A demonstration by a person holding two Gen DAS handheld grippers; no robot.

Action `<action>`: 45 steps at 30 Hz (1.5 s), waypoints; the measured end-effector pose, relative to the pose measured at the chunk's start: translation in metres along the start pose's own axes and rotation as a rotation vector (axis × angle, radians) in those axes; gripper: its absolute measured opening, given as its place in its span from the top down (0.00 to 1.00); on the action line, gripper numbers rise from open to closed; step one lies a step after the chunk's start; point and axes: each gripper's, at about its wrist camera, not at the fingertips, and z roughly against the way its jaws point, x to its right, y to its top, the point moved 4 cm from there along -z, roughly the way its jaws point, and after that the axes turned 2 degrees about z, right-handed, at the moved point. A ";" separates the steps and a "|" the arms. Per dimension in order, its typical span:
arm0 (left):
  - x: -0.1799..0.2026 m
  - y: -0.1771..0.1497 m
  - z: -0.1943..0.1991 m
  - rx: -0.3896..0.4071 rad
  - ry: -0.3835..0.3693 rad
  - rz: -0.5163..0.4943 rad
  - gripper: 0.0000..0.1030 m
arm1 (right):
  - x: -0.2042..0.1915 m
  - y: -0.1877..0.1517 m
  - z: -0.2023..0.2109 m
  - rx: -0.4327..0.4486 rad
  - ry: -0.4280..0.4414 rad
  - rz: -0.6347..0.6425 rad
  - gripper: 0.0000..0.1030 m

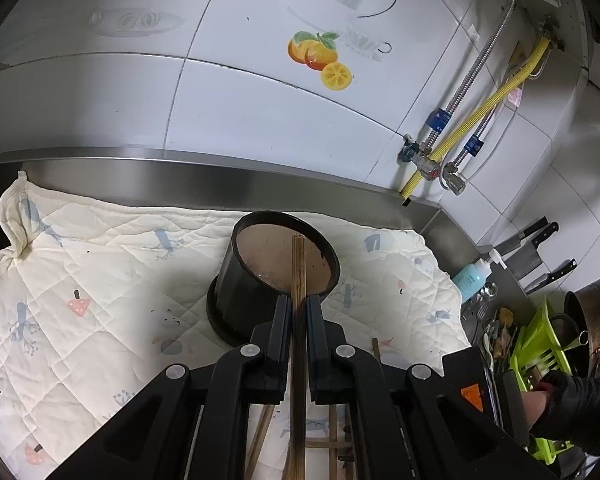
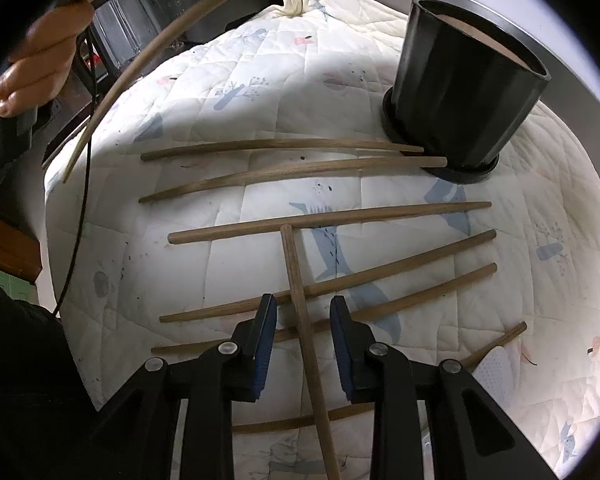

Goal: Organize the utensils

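hand-held gripper point(image 2: 302, 322) – black arms | silver screws | blue pads

Ahead of the left gripper point(image 1: 299, 308) fingers, the black holder point(image 1: 260, 276) blocks the way; bare quilted cloth point(image 1: 100, 280) lies open on their left. Between the right gripper point(image 2: 303, 312) fingers one chopstick point(image 2: 300, 300) crosses the others point(image 2: 320, 220), with narrow cloth strips between them.
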 end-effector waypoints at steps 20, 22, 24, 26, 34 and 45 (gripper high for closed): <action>0.005 0.020 0.005 0.055 -0.036 -0.004 0.93 | 0.004 0.013 0.044 0.166 -0.042 -0.172 0.91; 0.007 0.029 0.006 0.082 -0.046 -0.008 0.93 | 0.010 0.016 0.057 0.215 -0.043 -0.223 0.91; 0.009 0.040 0.006 0.109 -0.056 -0.012 0.93 | 0.015 0.019 0.073 0.272 -0.052 -0.266 0.91; 0.012 0.052 0.005 0.133 -0.062 -0.014 0.93 | 0.019 0.021 0.089 0.331 -0.071 -0.307 0.91; 0.017 0.114 -0.005 0.296 -0.068 -0.038 0.93 | 0.051 0.026 0.143 0.542 -0.127 -0.461 0.91; 0.010 0.170 -0.045 0.439 -0.079 -0.064 0.93 | 0.078 0.041 0.193 0.753 -0.198 -0.584 0.91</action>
